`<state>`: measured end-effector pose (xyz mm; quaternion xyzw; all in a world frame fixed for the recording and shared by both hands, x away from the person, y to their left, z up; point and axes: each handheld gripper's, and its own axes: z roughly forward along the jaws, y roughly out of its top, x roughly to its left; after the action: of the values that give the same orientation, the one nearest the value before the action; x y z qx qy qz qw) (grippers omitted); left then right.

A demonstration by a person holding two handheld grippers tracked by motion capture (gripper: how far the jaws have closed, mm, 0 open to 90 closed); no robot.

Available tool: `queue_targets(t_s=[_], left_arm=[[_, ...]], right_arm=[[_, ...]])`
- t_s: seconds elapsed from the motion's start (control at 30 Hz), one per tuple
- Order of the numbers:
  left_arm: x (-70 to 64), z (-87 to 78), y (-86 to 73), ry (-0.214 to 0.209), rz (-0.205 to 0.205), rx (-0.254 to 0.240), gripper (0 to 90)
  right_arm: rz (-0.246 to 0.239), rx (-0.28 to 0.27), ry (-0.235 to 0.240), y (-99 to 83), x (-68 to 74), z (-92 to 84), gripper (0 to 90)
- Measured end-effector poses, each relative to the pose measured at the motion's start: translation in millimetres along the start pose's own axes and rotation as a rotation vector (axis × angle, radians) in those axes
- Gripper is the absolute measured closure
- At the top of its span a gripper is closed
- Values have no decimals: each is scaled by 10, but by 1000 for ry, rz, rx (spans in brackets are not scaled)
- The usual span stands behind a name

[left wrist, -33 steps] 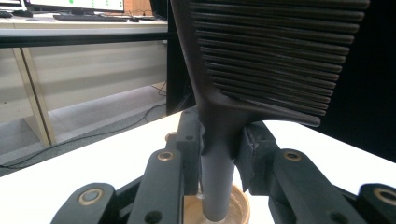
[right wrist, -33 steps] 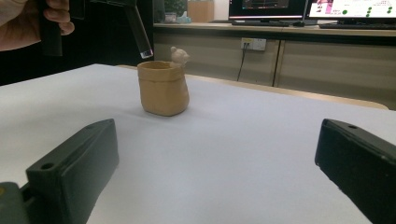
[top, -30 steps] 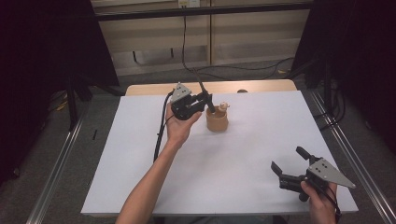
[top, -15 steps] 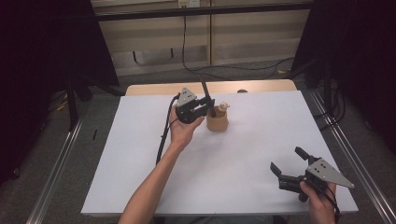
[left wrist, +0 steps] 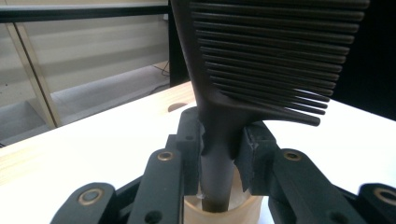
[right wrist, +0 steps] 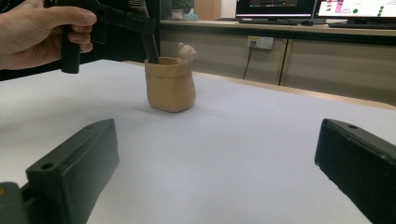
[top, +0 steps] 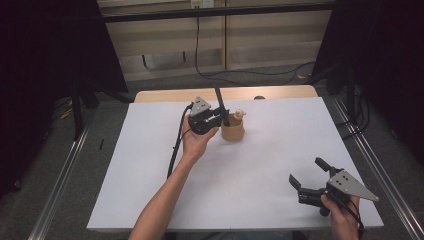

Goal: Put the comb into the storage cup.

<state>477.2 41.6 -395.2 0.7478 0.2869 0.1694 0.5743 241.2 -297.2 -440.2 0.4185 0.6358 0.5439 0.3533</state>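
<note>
We see one black comb (left wrist: pixel 261 60) standing upright with its handle down inside a tan cup (top: pixel 232 131), which sits near the far edge of the white surface (top: pixel 260 170), a little left of that edge's middle. In the left gripper view the comb's top and right side are cut off by the frame, and the lower end of the handle disappears inside the cup, so we cannot tell whether it reaches the bottom. Only a sliver of the cup's rim shows there, between the jaws.

The left claw (left wrist: pixel 219 154) is clamped on the comb's handle just above the rim, its two jaws pressing the handle from either side. In the high view the comb is a thin dark line and the grip itself is too small to make out.

A small pale piece (right wrist: pixel 187 50) pokes up at the cup's rim; we cannot tell what it is, nor whether it is part of the cup or lies in it.

The right claw (top: pixel 312 177) hovers near the near right corner of the surface, well apart from the cup, jaws spread wide with nothing between them. In the right gripper view both jaws are cut off at the bottom.

We count one cup, one comb, two claws.
</note>
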Motion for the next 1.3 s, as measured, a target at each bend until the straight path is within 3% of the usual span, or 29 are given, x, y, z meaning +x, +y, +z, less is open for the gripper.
queue_targets(t_s=[0.07, 0.97, 1.0, 1.3], left_arm=[[13, -9, -14, 0, -26, 3, 727], [50, 90, -163, -3, -3, 41, 726], [46, 94, -176, -8, -23, 30, 726], [55, 107, -216, -9, 12, 44, 725]], right_arm=[[0, 2, -2, 0, 3, 1, 0], [1, 10, 13, -13, 14, 7, 0], [-1, 10, 13, -13, 12, 9, 0], [1, 17, 19, -22, 17, 26, 0]])
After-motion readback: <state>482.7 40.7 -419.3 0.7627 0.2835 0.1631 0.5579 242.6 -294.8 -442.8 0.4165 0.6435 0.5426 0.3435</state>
